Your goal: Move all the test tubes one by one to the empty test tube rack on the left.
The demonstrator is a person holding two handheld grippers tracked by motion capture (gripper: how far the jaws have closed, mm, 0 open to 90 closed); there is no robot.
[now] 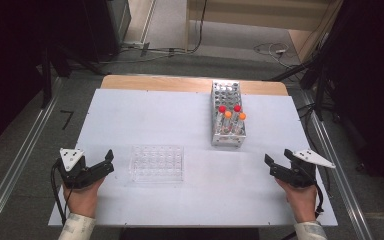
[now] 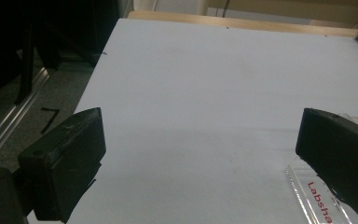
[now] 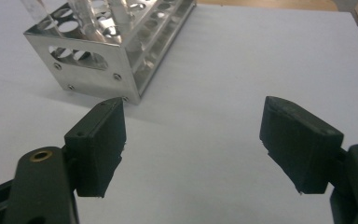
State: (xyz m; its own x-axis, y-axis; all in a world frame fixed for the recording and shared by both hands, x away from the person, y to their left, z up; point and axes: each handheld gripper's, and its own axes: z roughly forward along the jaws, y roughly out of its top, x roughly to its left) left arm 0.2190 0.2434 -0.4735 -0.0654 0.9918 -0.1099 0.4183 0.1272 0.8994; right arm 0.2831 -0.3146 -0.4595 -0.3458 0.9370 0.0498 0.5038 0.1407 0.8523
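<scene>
While both hands rest at the near corners of the white table (image 1: 130,115), the left gripper (image 1: 109,161) sits with its jaws spread wide, nothing between them, just left of the clear well plate (image 1: 157,163). Over on the other side, the right gripper (image 1: 276,161) is also gaping, empty, pointed toward the metal tube rack (image 1: 227,116). That rack stands right of centre toward the far side, carrying two red-capped tubes (image 1: 222,109) and two orange-capped tubes (image 1: 227,114). From the right gripper view, the rack's near corner (image 3: 121,91) lies just beyond the jaw tips, not touching.
</scene>
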